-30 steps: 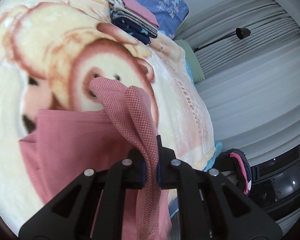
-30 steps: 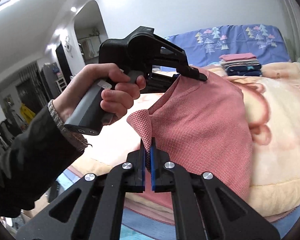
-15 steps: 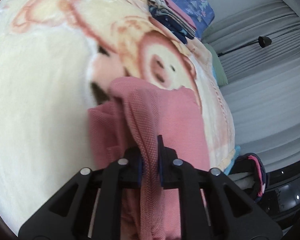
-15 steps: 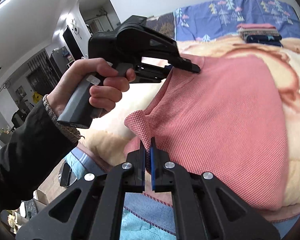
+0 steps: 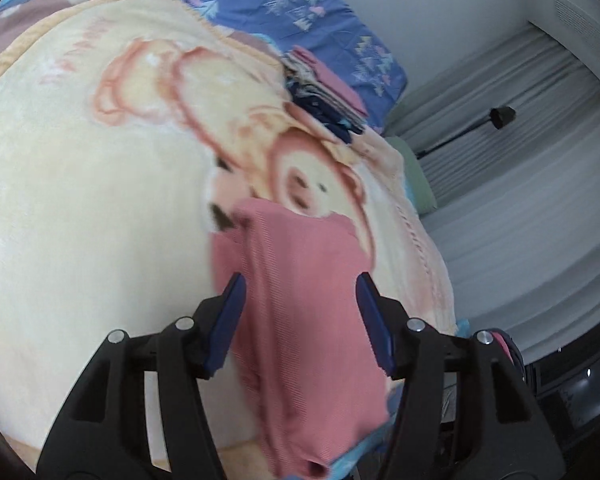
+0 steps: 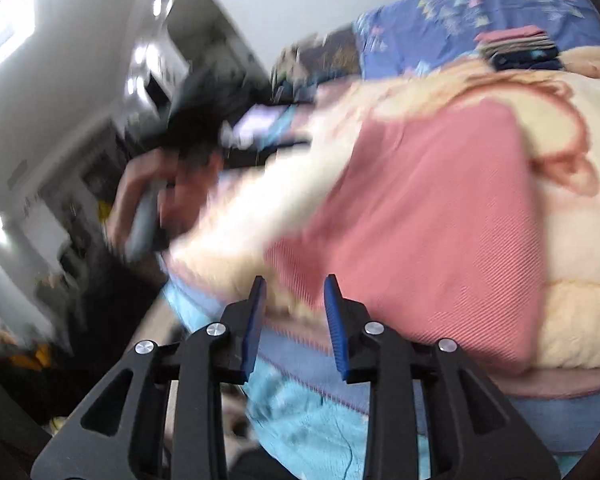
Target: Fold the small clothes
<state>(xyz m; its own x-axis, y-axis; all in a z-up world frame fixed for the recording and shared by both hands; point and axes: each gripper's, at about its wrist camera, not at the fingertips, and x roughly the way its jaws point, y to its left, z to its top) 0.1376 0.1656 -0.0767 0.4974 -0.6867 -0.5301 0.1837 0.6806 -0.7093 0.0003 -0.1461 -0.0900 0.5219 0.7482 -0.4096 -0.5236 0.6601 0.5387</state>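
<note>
Left wrist view: left gripper gapes over the pink garment lying on the bed; right gripper stands apart just beside its corner. Next fold likely needs fresh grasps.

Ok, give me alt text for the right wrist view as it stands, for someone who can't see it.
The right claw is open and empty, just short of the near corner of a pink garment lying flat on a cream cartoon blanket. Far right, a stack of folded clothes sits by a blue pillow. At left, blurred, a hand holds the other gripper.
</note>
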